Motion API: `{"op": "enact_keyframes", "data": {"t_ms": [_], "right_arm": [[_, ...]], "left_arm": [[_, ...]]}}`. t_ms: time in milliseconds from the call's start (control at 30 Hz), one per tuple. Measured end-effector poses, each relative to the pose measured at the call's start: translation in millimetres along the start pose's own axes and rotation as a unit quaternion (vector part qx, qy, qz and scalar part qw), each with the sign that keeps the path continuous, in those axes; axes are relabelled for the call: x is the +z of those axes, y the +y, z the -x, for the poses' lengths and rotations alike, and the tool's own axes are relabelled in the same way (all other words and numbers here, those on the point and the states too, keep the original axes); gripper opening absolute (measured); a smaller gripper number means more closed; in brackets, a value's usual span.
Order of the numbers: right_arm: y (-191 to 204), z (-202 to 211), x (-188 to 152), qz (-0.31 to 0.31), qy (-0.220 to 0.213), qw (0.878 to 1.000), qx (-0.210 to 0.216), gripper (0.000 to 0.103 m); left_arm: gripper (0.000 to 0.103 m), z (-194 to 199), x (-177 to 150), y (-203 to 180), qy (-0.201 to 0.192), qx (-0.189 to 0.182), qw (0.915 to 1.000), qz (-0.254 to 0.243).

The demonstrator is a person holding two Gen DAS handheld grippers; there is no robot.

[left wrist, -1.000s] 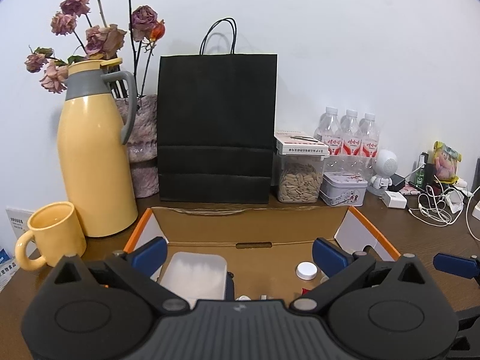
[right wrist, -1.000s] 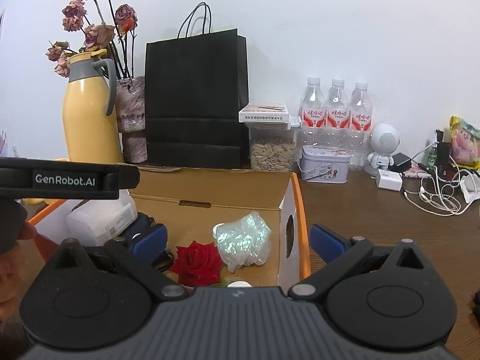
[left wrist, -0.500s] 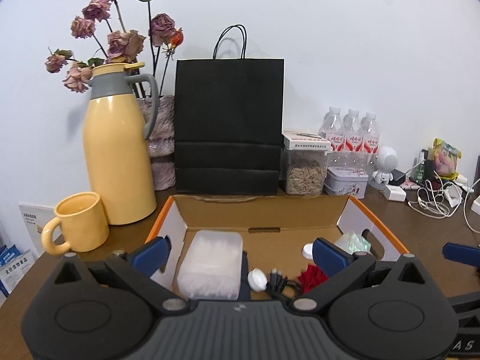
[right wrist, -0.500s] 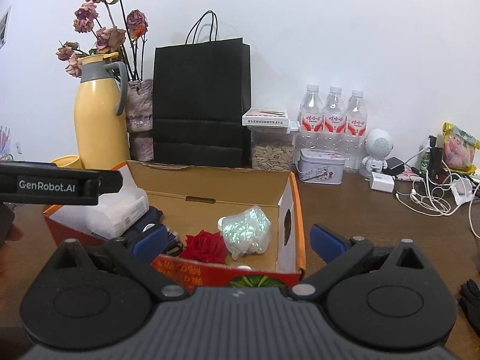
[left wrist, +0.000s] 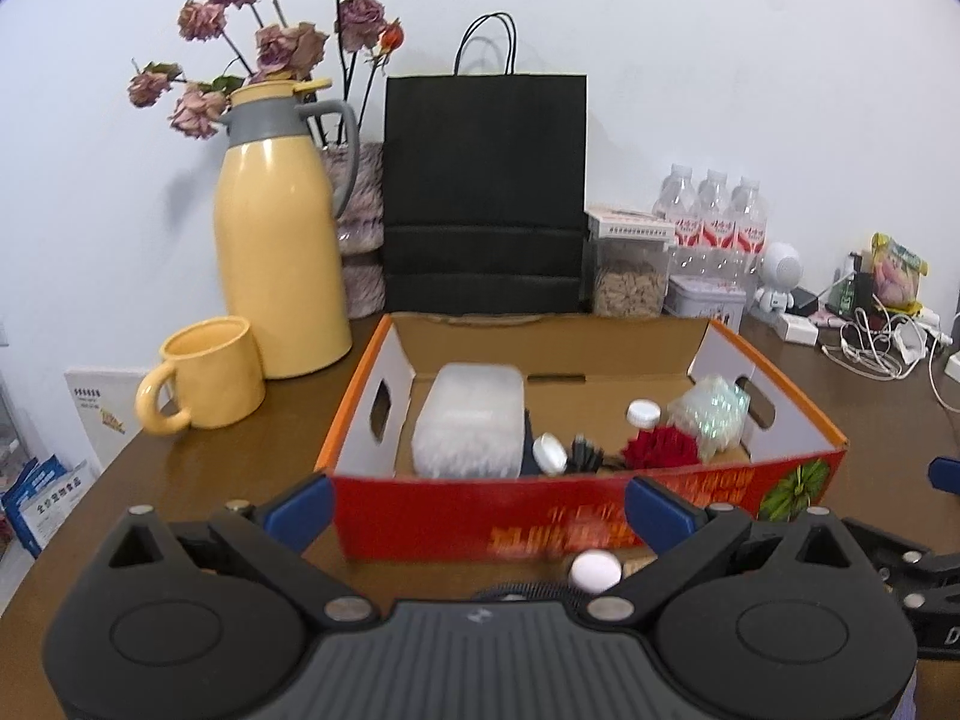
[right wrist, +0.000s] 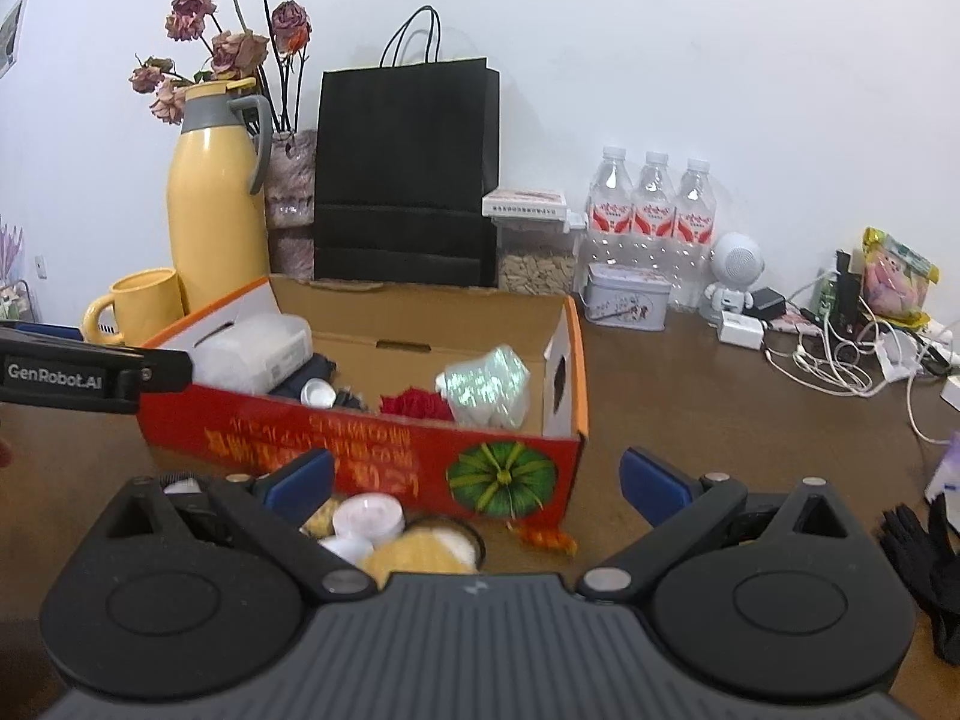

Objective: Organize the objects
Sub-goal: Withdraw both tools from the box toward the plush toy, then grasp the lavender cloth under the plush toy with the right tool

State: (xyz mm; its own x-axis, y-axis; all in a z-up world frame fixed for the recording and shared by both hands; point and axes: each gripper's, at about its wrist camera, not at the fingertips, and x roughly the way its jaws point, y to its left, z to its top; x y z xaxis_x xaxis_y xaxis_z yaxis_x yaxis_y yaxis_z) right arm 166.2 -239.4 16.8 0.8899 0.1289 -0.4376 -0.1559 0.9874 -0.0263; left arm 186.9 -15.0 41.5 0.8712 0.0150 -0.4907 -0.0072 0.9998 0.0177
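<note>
A cardboard box (left wrist: 780, 480) with a red printed front and orange edges stands open on the brown table. Inside lie a clear plastic container (left wrist: 465, 420), two white caps (left wrist: 549, 453), a black cable (left wrist: 585, 453), a red rose (left wrist: 660, 447) and a shiny crinkled bag (left wrist: 711, 414). My left gripper (left wrist: 480, 513) is open, just in front of the box. My right gripper (right wrist: 477, 483) is open too, before the box (right wrist: 372, 444) near its right corner. Under it lie a white roll (right wrist: 367, 516), a yellow fluffy thing (right wrist: 420, 552) and an orange candy wrapper (right wrist: 543, 537).
Behind the box stand a yellow thermos (left wrist: 279, 264), a yellow mug (left wrist: 204, 384), a black paper bag (left wrist: 485, 192), a seed jar (left wrist: 630, 276), a tin (left wrist: 705, 300) and water bottles (right wrist: 654, 222). Cables (right wrist: 840, 360) and black gloves (right wrist: 924, 552) lie to the right.
Both grippers have drawn back from over the box toward the table's near side. The box's red front and the small things in front of it have come into view.
</note>
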Motion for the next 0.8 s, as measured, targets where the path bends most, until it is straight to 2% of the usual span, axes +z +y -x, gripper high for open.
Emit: {"op": "enact_keyframes", "data": {"t_ms": [333, 567, 800], "right_arm": [[-8, 34, -26, 0.01, 0.02, 1.0, -0.005, 0.103], [-18, 51, -53, 0.018, 0.051, 0.998, -0.009, 0.103], [-25, 56, -77, 0.018, 0.084, 0.996, 0.005, 0.103]], "left_arm": [[0.103, 26, -27, 12, 0.028, 0.01, 0.9996, -0.001], [0.103, 37, -50, 24, 0.053, 0.021, 0.9984, 0.0], [0.103, 48, -70, 26, 0.074, 0.012, 0.9972, -0.005]]}}
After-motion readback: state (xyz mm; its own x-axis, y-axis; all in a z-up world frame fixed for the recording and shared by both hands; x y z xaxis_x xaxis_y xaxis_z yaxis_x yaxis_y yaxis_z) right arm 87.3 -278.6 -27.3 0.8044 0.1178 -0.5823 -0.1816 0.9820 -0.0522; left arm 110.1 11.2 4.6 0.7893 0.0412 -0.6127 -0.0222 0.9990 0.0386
